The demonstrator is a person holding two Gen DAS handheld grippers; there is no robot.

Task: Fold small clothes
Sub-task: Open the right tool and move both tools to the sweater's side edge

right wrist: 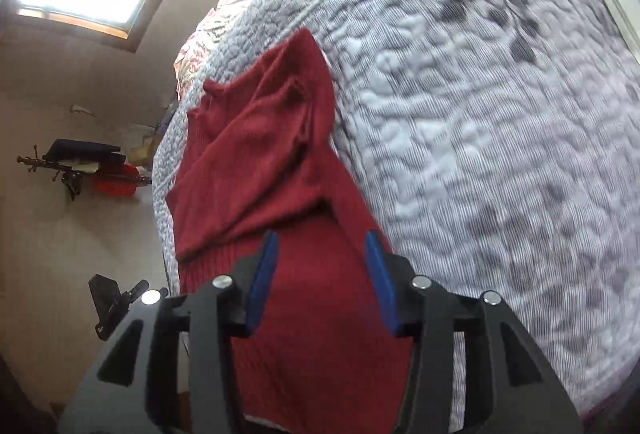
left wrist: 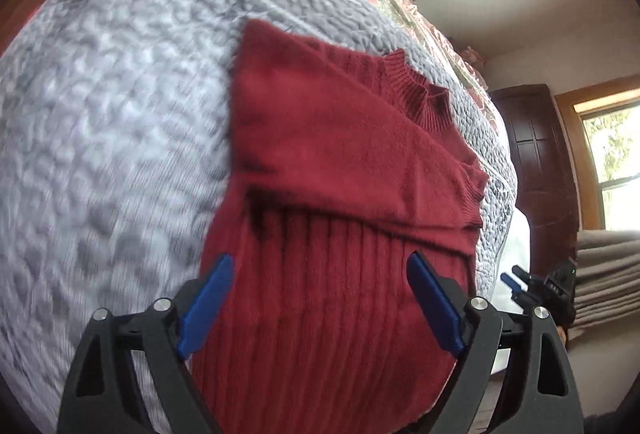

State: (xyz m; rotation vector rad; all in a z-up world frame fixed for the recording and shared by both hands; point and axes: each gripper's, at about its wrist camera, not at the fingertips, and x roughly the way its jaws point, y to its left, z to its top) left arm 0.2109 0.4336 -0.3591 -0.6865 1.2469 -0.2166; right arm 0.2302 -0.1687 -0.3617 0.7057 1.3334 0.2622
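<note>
A red sweater (left wrist: 332, 170) is seen lying on a bed covered by a grey quilt (left wrist: 112, 122), and everything else is placed here relative to that sweater. To its left, in the left wrist view, only the puckered quilt is shown. The sweater is spread flat, its ribbed collar (left wrist: 416, 90) at the far end and one sleeve (left wrist: 360, 162) folded across the chest, the cuff lying near the right side seam. The ribbed lower body is nearest the camera. The left tongs (left wrist: 320, 298) are held over this lower part, blue pads (left wrist: 204, 302) wide apart, with nothing clamped between them. To the right of the sweater, past the bed's edge, the right tongs (left wrist: 516, 280) are glimpsed small, with a dark wooden door (left wrist: 536, 154) and a window (left wrist: 612, 154) behind.

In the right wrist view, a pale floor with a cluttered stand (right wrist: 84, 162) is seen left of the sweater (right wrist: 256, 162). The right tongs (right wrist: 322, 282) are held over the sweater's lower body, pads apart and empty. Right of the sweater the quilt (right wrist: 480, 122) fills the frame. Both views are blurred.
</note>
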